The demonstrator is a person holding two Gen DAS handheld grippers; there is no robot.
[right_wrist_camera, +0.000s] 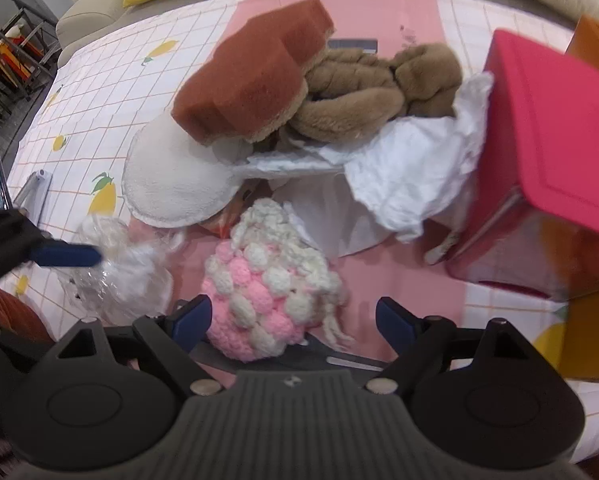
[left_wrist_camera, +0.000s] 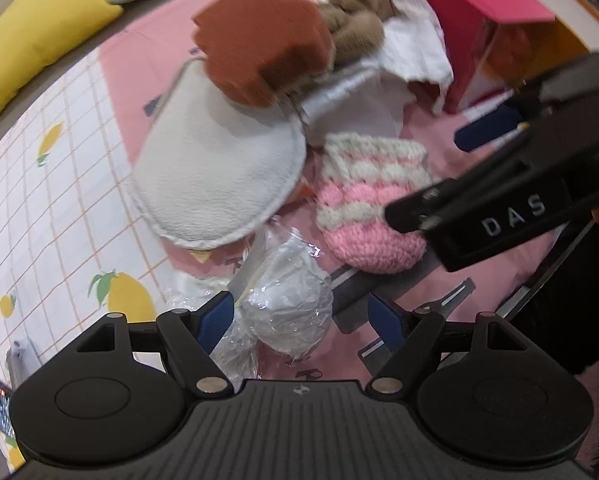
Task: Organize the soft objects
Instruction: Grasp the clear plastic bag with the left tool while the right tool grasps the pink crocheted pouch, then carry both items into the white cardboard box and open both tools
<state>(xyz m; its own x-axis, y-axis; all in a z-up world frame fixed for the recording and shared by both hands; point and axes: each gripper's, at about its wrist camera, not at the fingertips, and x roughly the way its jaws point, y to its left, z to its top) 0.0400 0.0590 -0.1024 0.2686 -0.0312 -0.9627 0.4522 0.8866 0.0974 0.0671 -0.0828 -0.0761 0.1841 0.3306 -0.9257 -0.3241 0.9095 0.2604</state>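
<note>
Jaws of both grippers stand apart, gripping nothing. Between the left gripper's (left_wrist_camera: 301, 320) jaws lies a plastic-wrapped white bundle (left_wrist_camera: 287, 312); between the right gripper's (right_wrist_camera: 295, 320) lies a pink-and-white knitted hat (right_wrist_camera: 267, 292). Beyond sit a white pad (right_wrist_camera: 171, 184), brown sponge (right_wrist_camera: 251, 76), plush toy (right_wrist_camera: 379, 88) and red box (right_wrist_camera: 551, 152).

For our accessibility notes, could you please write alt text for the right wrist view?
The open right gripper hovers over a pink-and-white knitted pouch on a pink cloth. Behind lie a brown sponge, plush toy and red box.
</note>
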